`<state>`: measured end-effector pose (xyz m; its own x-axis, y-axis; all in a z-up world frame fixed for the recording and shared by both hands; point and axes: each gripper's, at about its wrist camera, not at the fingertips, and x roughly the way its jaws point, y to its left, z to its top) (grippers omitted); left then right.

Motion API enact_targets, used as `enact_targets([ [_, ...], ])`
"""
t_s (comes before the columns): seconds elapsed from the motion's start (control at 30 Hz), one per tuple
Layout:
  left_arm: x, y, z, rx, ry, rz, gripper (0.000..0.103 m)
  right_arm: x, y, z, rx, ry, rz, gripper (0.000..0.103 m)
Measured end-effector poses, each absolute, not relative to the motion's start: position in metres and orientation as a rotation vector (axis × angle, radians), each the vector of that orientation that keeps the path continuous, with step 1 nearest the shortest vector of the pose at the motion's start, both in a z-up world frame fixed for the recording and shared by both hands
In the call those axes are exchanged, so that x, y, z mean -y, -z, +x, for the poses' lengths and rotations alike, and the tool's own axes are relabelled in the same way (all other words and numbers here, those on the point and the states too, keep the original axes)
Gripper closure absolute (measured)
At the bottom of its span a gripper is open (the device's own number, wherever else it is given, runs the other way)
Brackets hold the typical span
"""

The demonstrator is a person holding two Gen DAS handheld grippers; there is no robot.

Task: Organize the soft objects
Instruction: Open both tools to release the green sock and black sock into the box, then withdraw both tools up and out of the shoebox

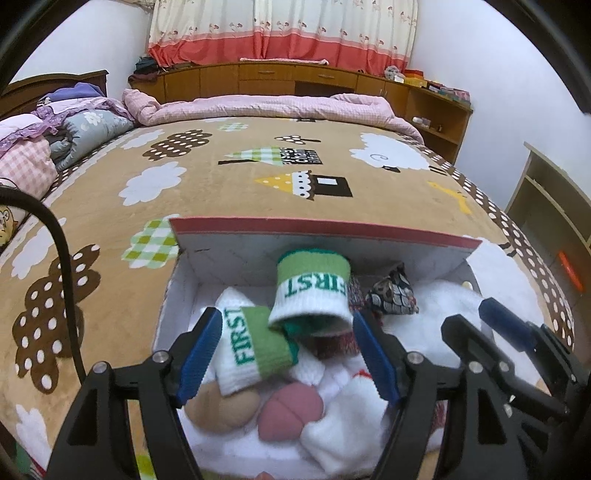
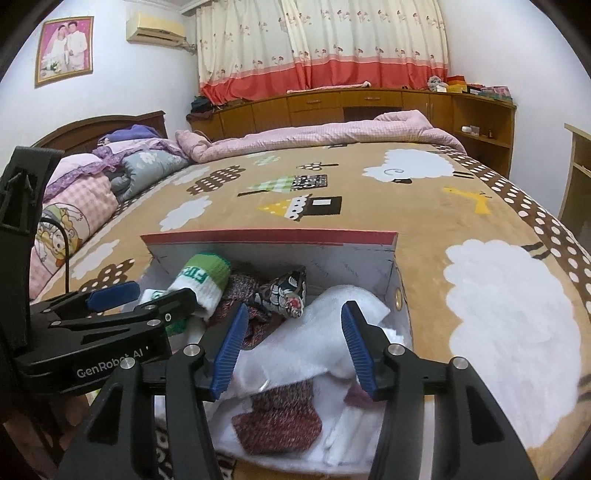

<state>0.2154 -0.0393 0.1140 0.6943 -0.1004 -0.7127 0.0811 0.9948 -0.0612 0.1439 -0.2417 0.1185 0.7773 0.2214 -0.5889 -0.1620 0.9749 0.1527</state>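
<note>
A tan blanket (image 1: 229, 192) printed with clouds and trees covers the bed, below red-hemmed curtains (image 1: 284, 33). On it stands an open white box (image 1: 325, 229) heaped with soft things: green-banded "FIRST" socks (image 1: 314, 291), a patterned pouch (image 1: 393, 295), white towels (image 2: 332, 332). Left tool (image 1: 288, 354) and right tool (image 2: 291, 347) hover spread, empty.

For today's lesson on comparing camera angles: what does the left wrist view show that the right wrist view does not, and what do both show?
Only the left wrist view: a tan round cushion and a pink round cushion at the box's near end, plus a second FIRST sock.

Only the right wrist view: a framed photo and an air conditioner on the wall.

Both: the red-rimmed box on the bed, an upright FIRST sock, a dark patterned pouch, and both claws open, the left claw and right claw.
</note>
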Motion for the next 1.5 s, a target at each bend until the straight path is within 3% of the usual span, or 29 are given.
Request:
enact_targets([
  [0.77, 0.023, -0.135, 0.124, -0.780, 0.092, -0.049, 0.025, 0.235, -0.132, 0.063, -0.625, -0.210, 0.125, 0.049],
  [1.5, 0.016, -0.095, 0.099, -0.867, 0.066, -0.046, 0.025, 0.231, -0.095, 0.045, -0.716, -0.202, 0.136, 0.049],
])
